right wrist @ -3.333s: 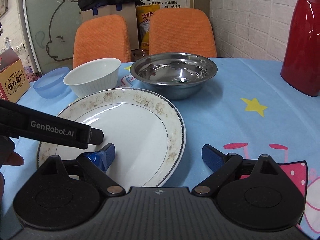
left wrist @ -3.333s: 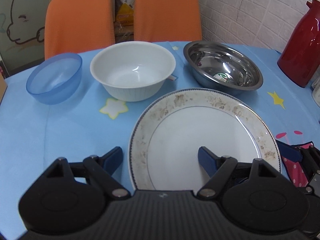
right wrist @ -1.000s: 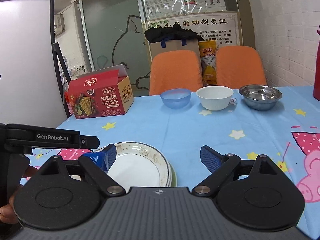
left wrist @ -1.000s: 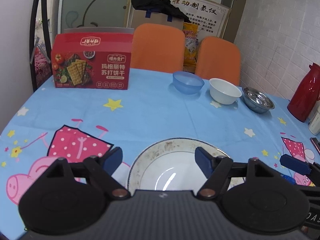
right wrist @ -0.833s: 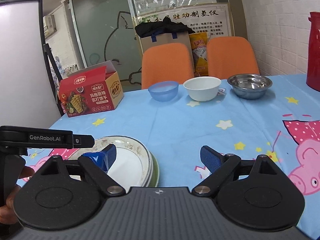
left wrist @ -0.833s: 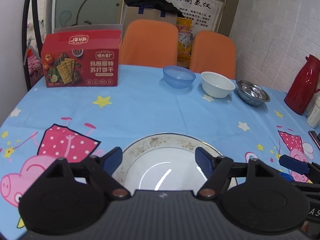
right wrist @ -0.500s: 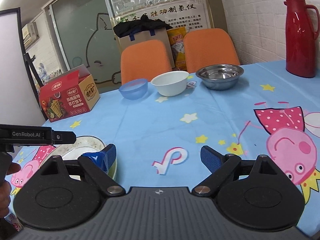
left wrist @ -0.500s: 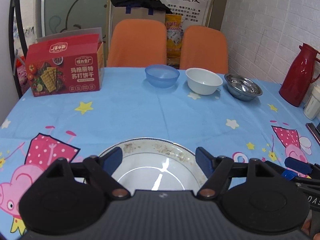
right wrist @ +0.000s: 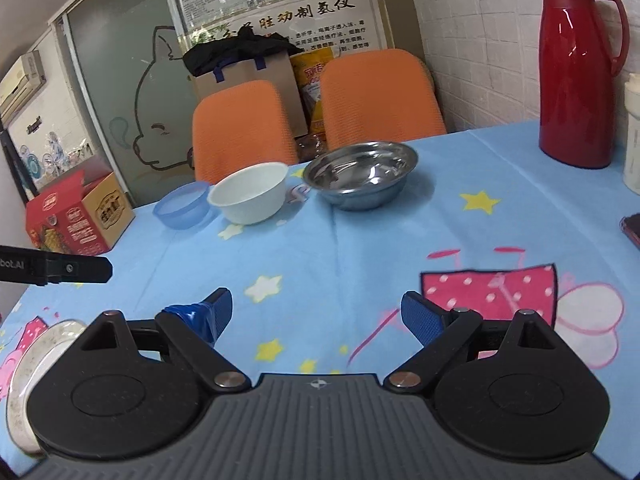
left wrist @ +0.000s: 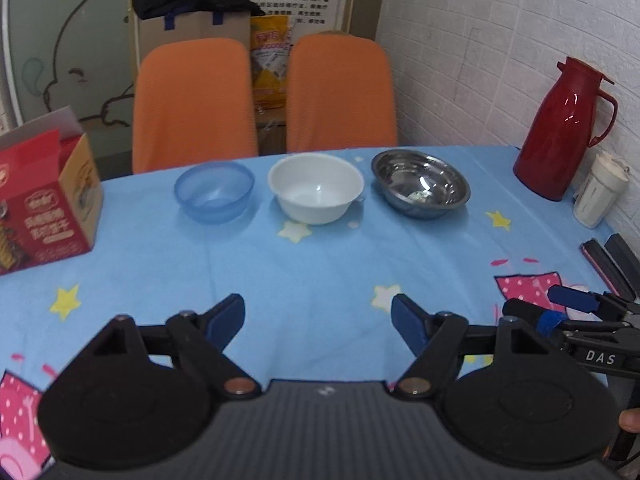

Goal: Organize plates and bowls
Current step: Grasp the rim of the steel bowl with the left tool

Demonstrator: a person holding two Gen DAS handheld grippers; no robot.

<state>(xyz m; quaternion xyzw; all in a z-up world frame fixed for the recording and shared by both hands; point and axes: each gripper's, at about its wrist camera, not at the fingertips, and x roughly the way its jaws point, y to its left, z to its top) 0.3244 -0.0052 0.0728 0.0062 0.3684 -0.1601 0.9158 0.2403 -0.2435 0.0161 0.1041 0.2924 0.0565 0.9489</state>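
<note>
Three bowls stand in a row at the table's far side: a blue plastic bowl point(left wrist: 214, 191), a white bowl point(left wrist: 316, 187) and a steel bowl point(left wrist: 420, 189). They also show in the right wrist view: blue bowl point(right wrist: 182, 205), white bowl point(right wrist: 251, 192), steel bowl point(right wrist: 361, 174). The stacked plates point(right wrist: 30, 360) lie at the near left edge of the right wrist view, partly hidden by the gripper body. My left gripper point(left wrist: 318, 320) is open and empty above the tablecloth. My right gripper point(right wrist: 316, 312) is open and empty; it also shows in the left wrist view point(left wrist: 560, 308).
A red cracker box point(left wrist: 44, 208) stands at the left. A red thermos point(left wrist: 568, 132) and a white cup point(left wrist: 598, 190) stand at the right by the wall. Two orange chairs point(left wrist: 192, 96) are behind the table. A dark phone point(left wrist: 604, 260) lies at the right edge.
Both grippers have left the plate on the stack at the near left and swung right and forward toward the bowls. The plates are out of the left wrist view.
</note>
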